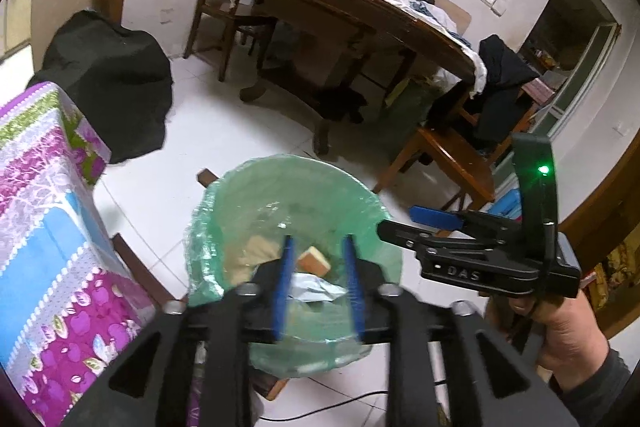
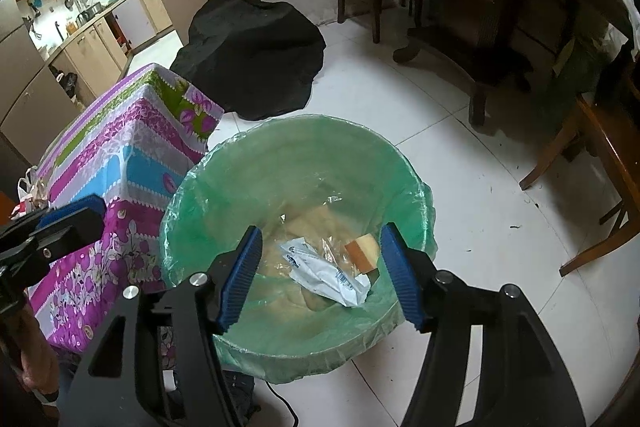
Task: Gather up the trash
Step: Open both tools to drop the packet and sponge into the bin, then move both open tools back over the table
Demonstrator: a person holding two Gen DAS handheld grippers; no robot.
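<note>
You are holding both claws over the mouth of the bin (image 2: 296, 163), which is why each wrist view is looking straight down into its green liner (image 1: 240, 187). Your left claw (image 1: 318, 287) is standing partly apart with nothing between its blue pads (image 1: 285, 283). Your right claw (image 2: 320, 279) is gaping wider, and it too is gripping nothing; its pads (image 2: 242, 275) are framing the bin's inside rather than pressing on anything. Neither claw is carrying anything now.

The trash is lying at the bottom of the liner: a crumpled white wrapper (image 2: 324, 273) with blue print, touching an orange-and-cream block (image 2: 362, 251) that looks like a sponge, on top of some tan scraps I cannot identify. Both are sitting well below the rim, so they are already collected.

The bin is standing on the white tiled floor (image 2: 460, 155) just beside the tabletop with the floral purple cloth (image 2: 132, 155), probably so that rubbish there is within a short reach. You are tilting the claws steeply downward, which suits dropping into the middle instead of catching the loose plastic at the rim. Your right hand (image 1: 560, 331) is gripping its handle near the bin's far edge.
</note>
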